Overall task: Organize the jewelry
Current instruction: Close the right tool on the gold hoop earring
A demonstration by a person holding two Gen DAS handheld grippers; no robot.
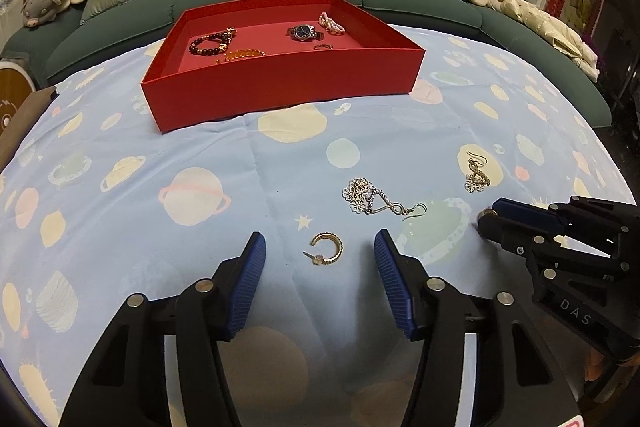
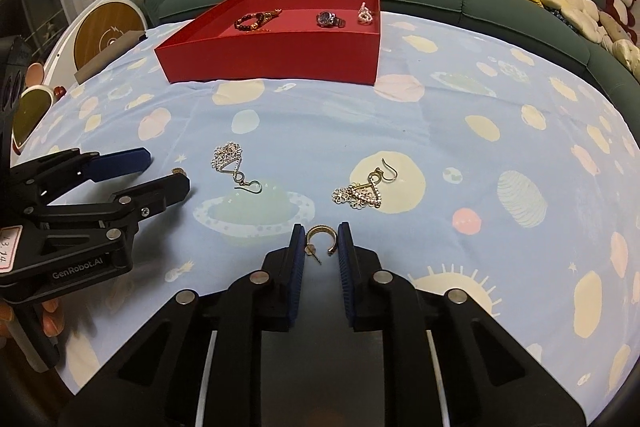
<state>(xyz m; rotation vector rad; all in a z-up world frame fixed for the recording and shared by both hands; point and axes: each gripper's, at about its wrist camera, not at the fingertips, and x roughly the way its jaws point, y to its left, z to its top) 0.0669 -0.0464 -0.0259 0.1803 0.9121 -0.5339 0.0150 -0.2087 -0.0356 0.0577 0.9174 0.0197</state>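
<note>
On the cloth-covered surface (image 1: 200, 147), mid-pickup: four earrings to clear, none of them in the red tray (image 1: 280, 87) yet.

Right tool (image 2: 321, 227): narrow, pads against both sides of a gold hoop earring (image 2: 322, 241), apparently gripping it. Cannot tell whether lifted or resting on the cloth.

Left tool (image 1: 318, 237): wide apart, straddling a second hoop earring (image 1: 328, 247) without touching it. Lies flat on the cloth, roughly centred between the pads.

Step in hand, by the look of it: grasping the two hoops, one per tool.

Next move probably calls for:
- closing the left tool squarely on the thin hoop, low enough to catch it without pinching the cloth
- lifting both, carrying them over the near wall of the tray, releasing onto a bare patch of the floor inside

Risk: small, slippery metal; could tip or slide out of the pads.

Count on the surface:
- two hoops
- two dangling flower earrings (image 1: 368, 197), one near the left tool, the other (image 1: 478, 175) further right

Count in the tray:
- one dark bead bracelet (image 1: 208, 43)
- one amber bead bracelet (image 1: 240, 55)
- one pearl bracelet (image 1: 331, 23)
- one watch (image 1: 304, 32)
- one ring (image 1: 323, 47)
</note>
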